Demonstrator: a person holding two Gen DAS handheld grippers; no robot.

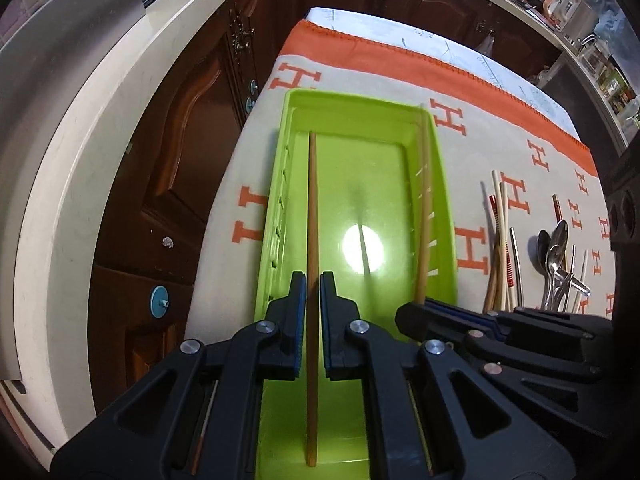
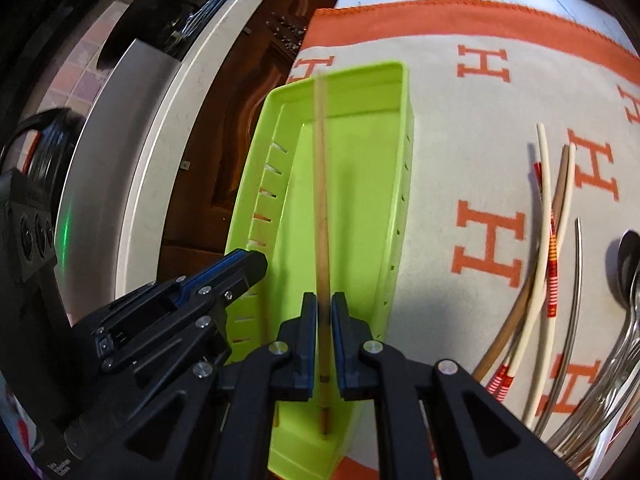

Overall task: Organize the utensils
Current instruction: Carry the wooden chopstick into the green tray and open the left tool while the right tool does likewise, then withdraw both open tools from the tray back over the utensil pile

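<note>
A lime-green plastic tray (image 1: 360,102) lies lengthwise on the patterned cloth. My left gripper (image 1: 313,280) is shut on a brown wooden chopstick (image 1: 313,200) that points along the tray's left side, over its floor. My right gripper (image 2: 324,300) is shut on a second, paler wooden chopstick (image 2: 320,200), held over the tray (image 2: 360,76) and slightly blurred. In the left wrist view the right gripper (image 1: 420,308) and its chopstick (image 1: 423,208) run along the tray's right wall. The left gripper (image 2: 248,260) shows at the tray's left wall in the right wrist view.
Right of the tray, loose chopsticks (image 2: 548,240) and a heap of metal spoons and forks (image 2: 628,280) lie on the grey cloth with orange H marks (image 2: 488,240). A white counter edge (image 1: 80,160) and dark wooden cabinet doors (image 1: 188,152) stand to the left.
</note>
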